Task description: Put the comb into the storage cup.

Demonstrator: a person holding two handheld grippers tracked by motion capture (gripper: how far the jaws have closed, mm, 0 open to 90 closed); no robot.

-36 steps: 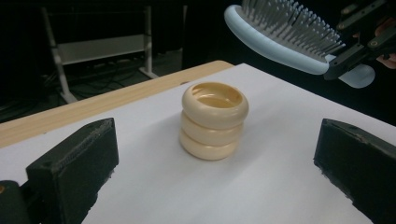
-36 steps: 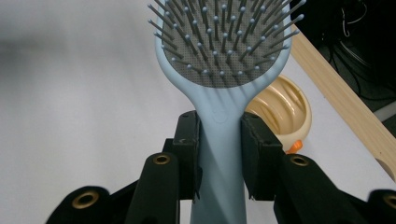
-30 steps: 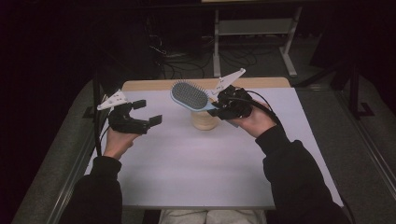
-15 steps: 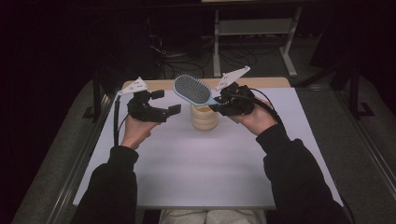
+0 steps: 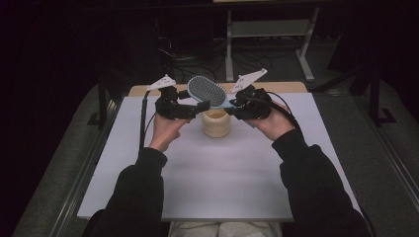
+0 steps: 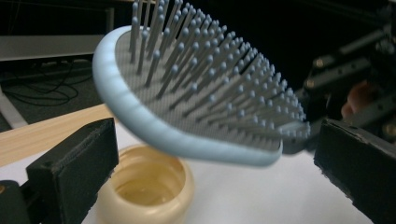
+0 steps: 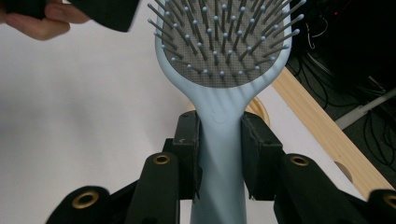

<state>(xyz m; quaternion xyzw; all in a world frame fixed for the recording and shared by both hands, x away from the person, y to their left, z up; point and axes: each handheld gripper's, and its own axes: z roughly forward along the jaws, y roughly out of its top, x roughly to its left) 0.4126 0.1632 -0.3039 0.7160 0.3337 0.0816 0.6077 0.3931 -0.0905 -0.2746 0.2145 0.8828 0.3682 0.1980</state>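
At frame centre, the right hand-held gripper (image 5: 232, 102) clamps the hairbrush (image 5: 205, 91) handle; the left hand-held gripper (image 5: 190, 109) stands released beside it.

The high view is dim. Only the white table (image 5: 212, 182) is lit, from above; the surroundings fall to near black, and dark sleeves lose detail. Shadows on the table are soft and faint. No glare. In the left gripper view the brush (image 6: 196, 102) is fairly sharp, while the jar (image 6: 144, 186) and background are soft. In the right gripper view the brush bristles are sharp; the bottom edge blurs slightly.
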